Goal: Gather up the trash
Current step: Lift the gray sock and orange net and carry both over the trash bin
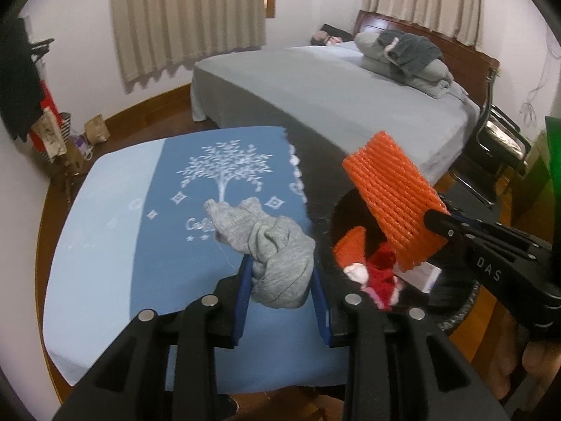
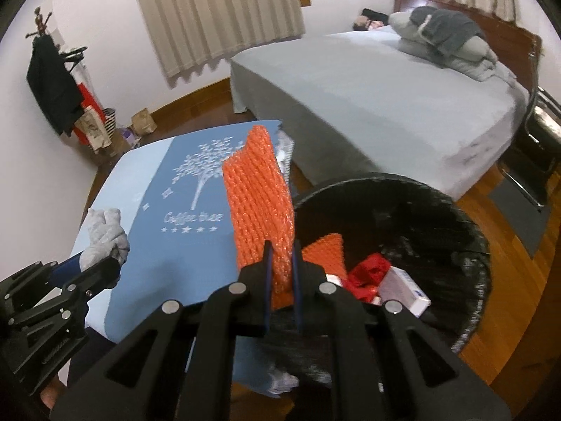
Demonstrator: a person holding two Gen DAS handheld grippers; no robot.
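Above the rim of the black wicker bin (image 2: 455, 231), pinched upright in the right gripper (image 2: 282, 273): an orange foam net sleeve (image 2: 257, 196), gripped at its lower end between nearly closed jaws, the rest standing free over the edge where bin meets table. Looks feather-light, springy and compressible; likely to crush flat under the pads and spring back on release, so probably best held near one end as now, with no risk of breakage. Could cling to the pads a little or drift when dropped.

Just to the left, over the blue tablecloth (image 1: 105, 217) with its white tree print, bunched in the left gripper (image 1: 284, 280): a grey knitted sock (image 1: 277, 245), soft and limp, clamped around its crumpled middle with jaws partway closed, the toe end trailing onto the cloth. Probably no slip, but prone to dangle and snag on the rim.

Down inside the bin already: another orange net piece (image 2: 324, 249), something red (image 2: 368, 273) and a small white box (image 2: 403, 289).

Beyond, across the wooden floor: a grey-sheeted bed (image 2: 368, 98) with folded bedding, beige curtains (image 2: 217, 17), a coat rack (image 2: 45, 70) by the wall.
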